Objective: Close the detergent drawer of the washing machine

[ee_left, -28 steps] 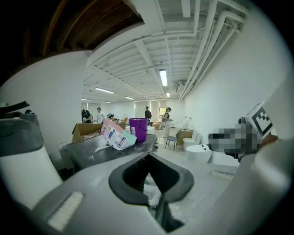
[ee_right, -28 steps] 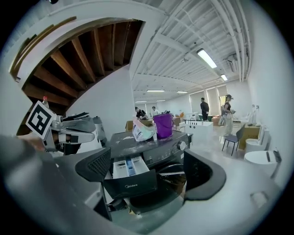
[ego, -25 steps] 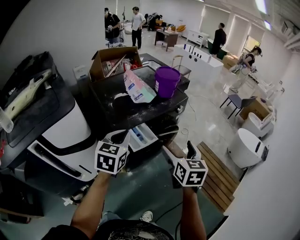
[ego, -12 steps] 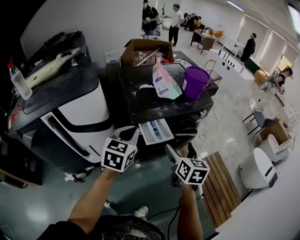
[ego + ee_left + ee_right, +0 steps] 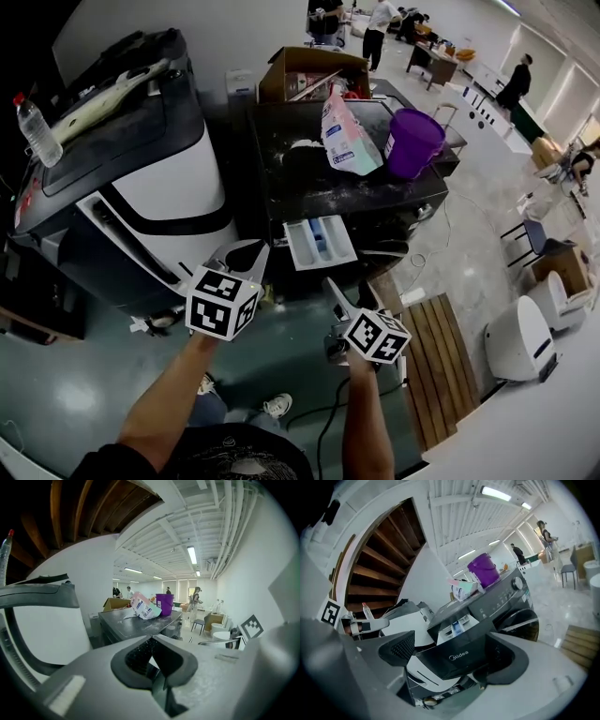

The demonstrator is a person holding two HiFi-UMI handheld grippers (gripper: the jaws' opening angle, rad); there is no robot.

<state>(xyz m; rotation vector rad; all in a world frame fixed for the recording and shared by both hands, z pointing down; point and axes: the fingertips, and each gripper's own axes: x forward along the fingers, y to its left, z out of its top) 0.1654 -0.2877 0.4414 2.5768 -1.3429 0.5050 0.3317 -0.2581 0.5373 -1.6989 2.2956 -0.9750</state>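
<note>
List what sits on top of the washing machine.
On the washing machine: a purple bucket, a leaning pink-and-white bag and spilled white powder. The top beneath the bag and bucket is covered.

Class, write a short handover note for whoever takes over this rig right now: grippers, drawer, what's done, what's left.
Left gripper: shut, empty, held short of the washing machine.
Right gripper: open, empty, facing the front of the detergent drawer, not touching it.
Drawer: pulled out, compartments showing.
Done: nothing yet.
Left: push the drawer in until flush.
</note>
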